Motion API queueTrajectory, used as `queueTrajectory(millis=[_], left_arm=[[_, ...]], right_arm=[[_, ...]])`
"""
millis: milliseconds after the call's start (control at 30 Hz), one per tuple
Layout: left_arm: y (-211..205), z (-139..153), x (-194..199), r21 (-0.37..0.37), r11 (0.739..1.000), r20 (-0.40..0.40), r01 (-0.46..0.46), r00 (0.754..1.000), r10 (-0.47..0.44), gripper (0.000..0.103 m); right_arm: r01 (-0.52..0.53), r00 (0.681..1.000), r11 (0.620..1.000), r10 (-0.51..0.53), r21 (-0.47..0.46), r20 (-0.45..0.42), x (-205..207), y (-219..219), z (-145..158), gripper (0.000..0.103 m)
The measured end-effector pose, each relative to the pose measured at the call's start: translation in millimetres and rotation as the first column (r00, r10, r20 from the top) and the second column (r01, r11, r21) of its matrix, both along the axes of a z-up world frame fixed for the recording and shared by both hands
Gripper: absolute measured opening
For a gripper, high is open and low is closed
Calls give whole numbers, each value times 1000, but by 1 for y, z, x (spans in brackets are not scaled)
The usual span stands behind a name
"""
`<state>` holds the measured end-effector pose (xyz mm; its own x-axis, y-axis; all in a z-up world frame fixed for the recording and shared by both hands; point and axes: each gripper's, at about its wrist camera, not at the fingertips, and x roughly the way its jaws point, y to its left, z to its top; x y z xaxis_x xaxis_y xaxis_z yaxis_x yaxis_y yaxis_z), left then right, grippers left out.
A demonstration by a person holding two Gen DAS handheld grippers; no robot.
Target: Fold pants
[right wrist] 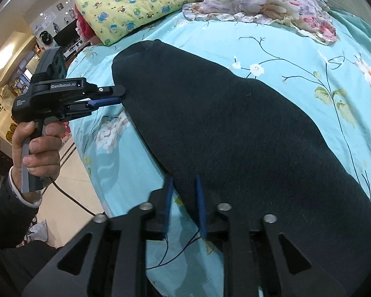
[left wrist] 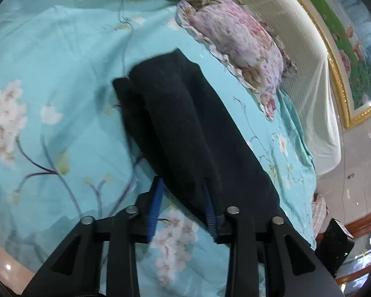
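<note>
Dark navy pants (left wrist: 185,128) lie folded lengthwise on a light blue floral bedsheet (left wrist: 49,74); they also show in the right wrist view (right wrist: 235,136). My left gripper (left wrist: 183,188) is open, its blue fingers astride the near edge of the pants. In the right wrist view the left gripper (right wrist: 118,96) sits at the pants' far left edge, held by a hand. My right gripper (right wrist: 184,183) is open, with its blue fingers astride the pants' near edge.
A pink floral pillow (left wrist: 240,44) and a yellow patterned pillow (right wrist: 136,2) lie at the head of the bed. A padded headboard (left wrist: 296,49) and a framed picture (left wrist: 346,37) stand behind. The bed edge drops to a tiled floor (right wrist: 69,198).
</note>
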<state>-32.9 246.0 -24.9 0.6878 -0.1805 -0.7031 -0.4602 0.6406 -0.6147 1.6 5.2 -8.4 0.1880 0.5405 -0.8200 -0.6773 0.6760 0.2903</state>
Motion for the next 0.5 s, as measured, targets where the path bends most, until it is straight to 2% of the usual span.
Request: queueTrajectory(millis=[33, 100, 267, 367, 500], left_arm=[[3, 1, -2, -5, 1000, 3, -8, 1000, 8, 38], [8, 3, -4, -5, 1000, 7, -21, 1000, 21, 39], [17, 9, -4, 11, 1000, 18, -26, 999, 26, 46], [21, 11, -1, 23, 999, 14, -31, 999, 31, 54], [27, 10, 8, 20, 999, -8, -28, 1000, 28, 54]], right_arm=[[0, 1000, 1000, 0, 9, 0, -1, -1, 2, 33], [7, 1000, 1000, -7, 30, -2, -2, -3, 7, 35], [39, 999, 995, -39, 90, -5, 5, -10, 24, 35], [74, 997, 990, -74, 122, -8, 14, -13, 33, 35], [121, 993, 980, -121, 159, -9, 31, -17, 42, 35]])
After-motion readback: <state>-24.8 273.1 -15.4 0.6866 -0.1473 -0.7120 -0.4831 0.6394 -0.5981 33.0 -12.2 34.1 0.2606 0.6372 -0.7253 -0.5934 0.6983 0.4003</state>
